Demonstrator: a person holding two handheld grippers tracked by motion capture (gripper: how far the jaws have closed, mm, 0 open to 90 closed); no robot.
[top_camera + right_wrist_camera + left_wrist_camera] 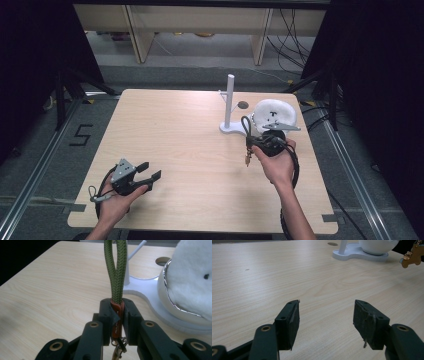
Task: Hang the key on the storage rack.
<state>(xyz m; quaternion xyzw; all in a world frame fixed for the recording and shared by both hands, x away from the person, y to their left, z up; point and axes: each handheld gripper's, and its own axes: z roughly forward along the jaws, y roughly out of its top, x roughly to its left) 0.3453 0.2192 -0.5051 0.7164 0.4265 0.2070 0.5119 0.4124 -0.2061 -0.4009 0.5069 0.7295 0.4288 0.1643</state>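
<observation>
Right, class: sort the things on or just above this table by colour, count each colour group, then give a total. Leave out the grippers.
White: 2, the stand with its upright post and the fluffy white object beside it.
Green: 1, the braided strap keychain, clamped in the right gripper.
Total: 3

Green braided lanyard (pixel 115 270), looped upright, brown tab clamped
</observation>
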